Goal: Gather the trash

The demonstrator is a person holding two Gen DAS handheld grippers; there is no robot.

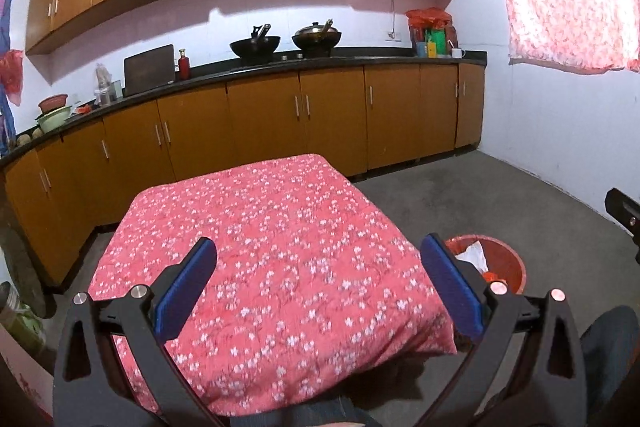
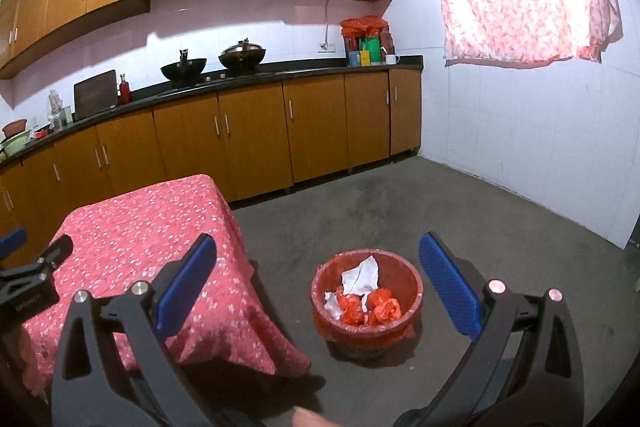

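A red trash bin [image 2: 404, 311] with a red liner stands on the floor to the right of the table. It holds crumpled white paper [image 2: 362, 277] and red plastic scraps [image 2: 382, 309]. In the left wrist view the bin [image 1: 510, 267] shows partly behind the right finger. My left gripper [image 1: 318, 279] is open and empty above the table with the pink floral cloth [image 1: 280, 247]. My right gripper [image 2: 318, 279] is open and empty above the floor, with the bin between its fingers. The left gripper also shows at the left edge of the right wrist view [image 2: 24, 267].
Orange cabinets [image 2: 248, 143] and a black counter with two woks [image 1: 256, 47] run along the far wall. A white tiled wall [image 2: 540, 155] with a curtained window stands on the right. Grey floor [image 2: 400, 203] lies between the table and that wall.
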